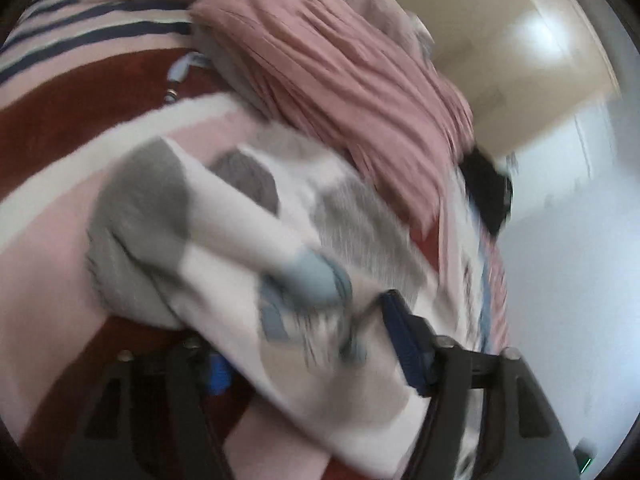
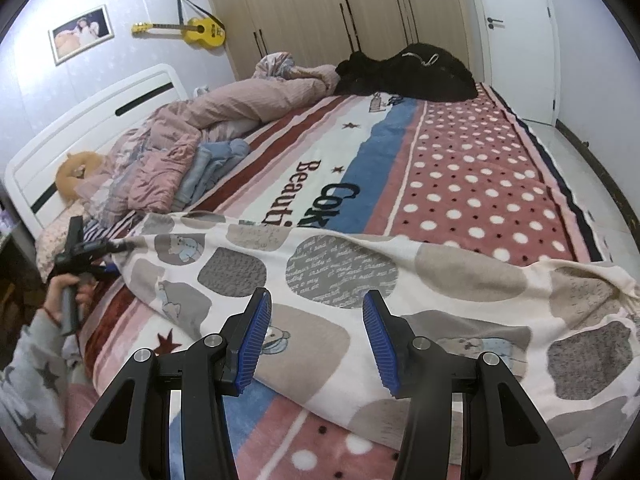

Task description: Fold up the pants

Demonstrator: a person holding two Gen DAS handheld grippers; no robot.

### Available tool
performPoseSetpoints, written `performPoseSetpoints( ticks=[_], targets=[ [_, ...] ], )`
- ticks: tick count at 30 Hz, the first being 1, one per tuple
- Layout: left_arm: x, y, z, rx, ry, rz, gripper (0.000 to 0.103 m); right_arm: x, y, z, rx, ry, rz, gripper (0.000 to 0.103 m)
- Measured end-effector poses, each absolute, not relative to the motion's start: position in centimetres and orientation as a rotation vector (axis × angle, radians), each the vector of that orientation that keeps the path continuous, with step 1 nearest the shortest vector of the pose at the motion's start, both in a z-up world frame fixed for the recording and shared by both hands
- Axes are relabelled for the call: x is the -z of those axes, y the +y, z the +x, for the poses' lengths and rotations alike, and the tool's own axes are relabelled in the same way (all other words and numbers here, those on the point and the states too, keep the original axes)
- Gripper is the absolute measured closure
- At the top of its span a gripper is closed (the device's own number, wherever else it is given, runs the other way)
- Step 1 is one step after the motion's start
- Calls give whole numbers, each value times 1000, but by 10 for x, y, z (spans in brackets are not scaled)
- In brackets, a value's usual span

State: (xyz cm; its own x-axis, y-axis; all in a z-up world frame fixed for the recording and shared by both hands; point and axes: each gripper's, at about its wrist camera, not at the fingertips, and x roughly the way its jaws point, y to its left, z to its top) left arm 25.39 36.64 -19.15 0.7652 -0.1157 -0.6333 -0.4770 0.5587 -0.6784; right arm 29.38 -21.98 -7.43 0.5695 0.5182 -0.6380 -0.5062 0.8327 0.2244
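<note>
The pants (image 2: pixel 340 280) are white with grey and beige patches and small bear prints. They lie stretched sideways across the bed blanket (image 2: pixel 460 184). My right gripper (image 2: pixel 316 340) is open and empty, hovering just above the pants' middle. My left gripper (image 2: pixel 120 246) is seen far left in the right wrist view, shut on one end of the pants. In the blurred left wrist view the pants (image 1: pixel 256 248) hang over that gripper (image 1: pixel 304 360), with cloth between its blue pads.
A rumpled pink duvet (image 2: pixel 224 120) and folded blue clothes (image 2: pixel 212 164) lie at the bed's head end. A black garment (image 2: pixel 408 76) lies at the far end. The white headboard (image 2: pixel 88 128), wardrobe (image 2: pixel 340 8) and door (image 2: pixel 516 40) surround the bed.
</note>
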Motion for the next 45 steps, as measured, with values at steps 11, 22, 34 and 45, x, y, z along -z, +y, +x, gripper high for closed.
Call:
performPoseSetpoints(
  ticks=[11, 22, 34, 45],
  targets=[
    [97, 284, 260, -210, 571, -562, 100, 69, -256, 295, -549, 745, 72, 60],
    [55, 65, 327, 215, 608, -288, 100, 69, -286, 289, -543, 722, 123, 60],
    [125, -73, 345, 512, 877, -108, 60, 95, -321, 290, -509, 782, 160, 58],
    [120, 32, 281, 283, 853, -33, 36, 116, -272, 310, -593, 846, 219, 34]
  ],
)
